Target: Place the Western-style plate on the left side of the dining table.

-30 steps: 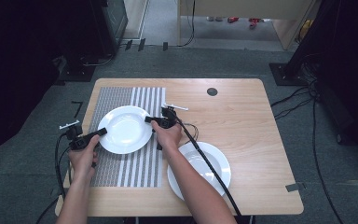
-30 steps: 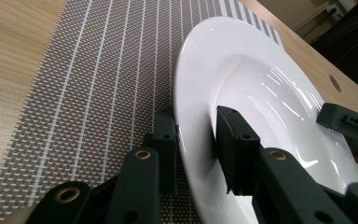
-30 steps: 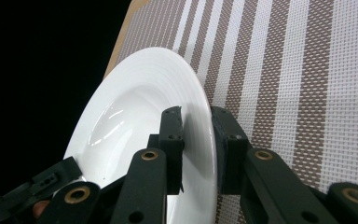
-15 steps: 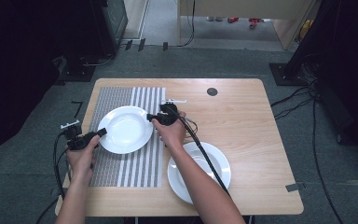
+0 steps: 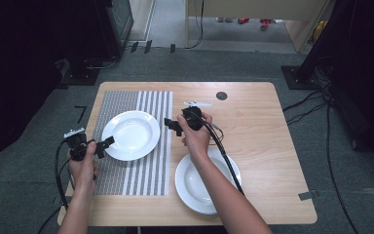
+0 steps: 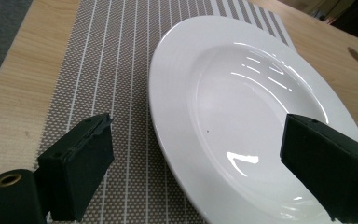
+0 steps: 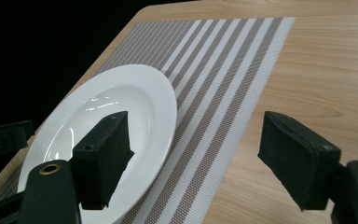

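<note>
A white plate [image 5: 130, 135] lies empty on the striped placemat [image 5: 131, 168] at the left of the wooden table [image 5: 263, 146]. The left gripper [image 5: 108, 143] hangs at its near-left rim and the right gripper [image 5: 171, 126] just off its right rim; both have just been opening and stand released, pinching nothing. A second white plate [image 5: 202, 187], also empty, sits on bare wood at the near right.
</note>
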Demonstrator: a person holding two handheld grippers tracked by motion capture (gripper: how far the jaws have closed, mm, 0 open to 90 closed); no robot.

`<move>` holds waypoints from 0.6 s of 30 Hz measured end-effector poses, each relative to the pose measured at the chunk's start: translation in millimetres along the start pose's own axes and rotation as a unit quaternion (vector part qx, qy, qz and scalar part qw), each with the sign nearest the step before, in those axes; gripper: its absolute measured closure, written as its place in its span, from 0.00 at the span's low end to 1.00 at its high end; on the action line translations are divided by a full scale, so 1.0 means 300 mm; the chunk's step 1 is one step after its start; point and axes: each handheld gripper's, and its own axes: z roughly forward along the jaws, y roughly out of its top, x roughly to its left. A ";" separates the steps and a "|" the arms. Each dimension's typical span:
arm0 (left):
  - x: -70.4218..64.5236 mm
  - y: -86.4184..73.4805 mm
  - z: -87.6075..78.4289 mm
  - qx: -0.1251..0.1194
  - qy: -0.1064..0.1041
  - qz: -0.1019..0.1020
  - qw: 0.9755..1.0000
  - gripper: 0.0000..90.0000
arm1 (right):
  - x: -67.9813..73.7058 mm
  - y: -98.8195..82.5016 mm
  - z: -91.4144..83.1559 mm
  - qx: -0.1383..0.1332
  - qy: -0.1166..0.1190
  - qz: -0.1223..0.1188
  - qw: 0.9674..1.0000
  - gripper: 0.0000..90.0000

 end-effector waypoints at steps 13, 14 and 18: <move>-0.013 -0.050 -0.088 -0.016 0.009 0.019 1.000 0.11 | -0.054 -0.042 -0.152 -0.005 -0.006 -0.029 1.000 0.24; -0.014 -0.055 -0.095 -0.017 0.010 0.020 1.000 0.11 | -0.057 -0.045 -0.158 -0.005 -0.007 -0.033 0.999 0.24; -0.017 -0.067 -0.116 -0.022 0.012 0.023 0.999 0.11 | -0.076 -0.061 -0.195 -0.004 -0.011 -0.038 0.999 0.24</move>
